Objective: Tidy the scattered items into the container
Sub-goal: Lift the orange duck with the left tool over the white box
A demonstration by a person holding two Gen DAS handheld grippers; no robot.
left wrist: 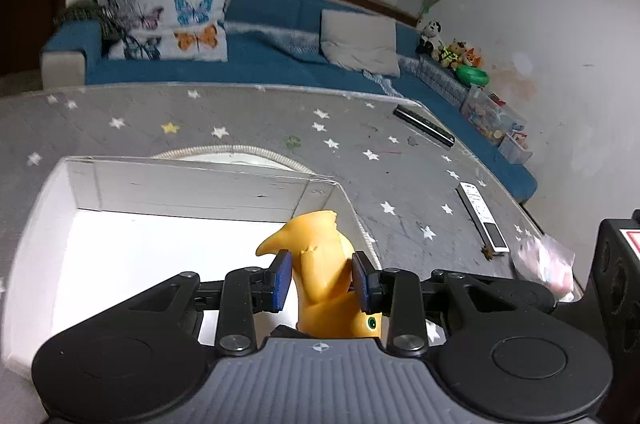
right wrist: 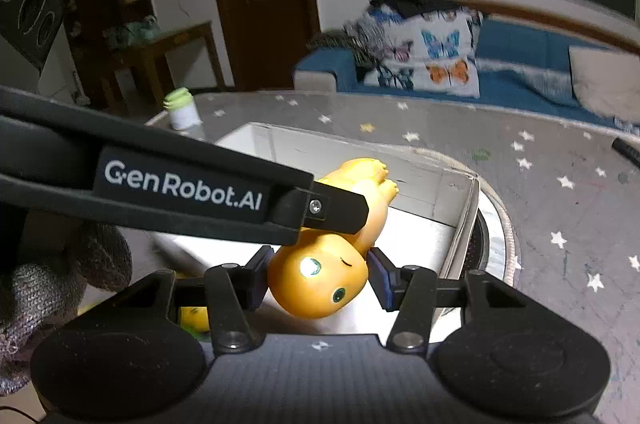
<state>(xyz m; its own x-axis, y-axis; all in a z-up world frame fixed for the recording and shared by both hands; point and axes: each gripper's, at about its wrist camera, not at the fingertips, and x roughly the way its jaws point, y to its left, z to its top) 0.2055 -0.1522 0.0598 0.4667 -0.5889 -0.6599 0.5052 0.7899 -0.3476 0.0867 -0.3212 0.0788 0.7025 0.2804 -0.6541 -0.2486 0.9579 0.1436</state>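
Note:
A yellow rubber toy figure (left wrist: 324,276) hangs over the open white box (left wrist: 160,184). My left gripper (left wrist: 322,280) is shut on its body, blue pads pressing both sides. In the right wrist view the same toy (right wrist: 320,284) shows head down, with green eyes, and its feet point toward the box's far wall (right wrist: 340,152). My right gripper (right wrist: 318,276) has its pads beside the toy's head, with small gaps on each side. The left gripper's black arm (right wrist: 180,184) crosses this view above the toy. Another yellow item (right wrist: 194,318) lies low in the box.
The box sits on a grey star-patterned table cover (left wrist: 360,144). A black remote (left wrist: 424,124), a white remote (left wrist: 482,216) and a pink bag (left wrist: 544,264) lie at the right. A green-lidded jar (right wrist: 182,108) stands at the table's far left. A blue sofa is behind.

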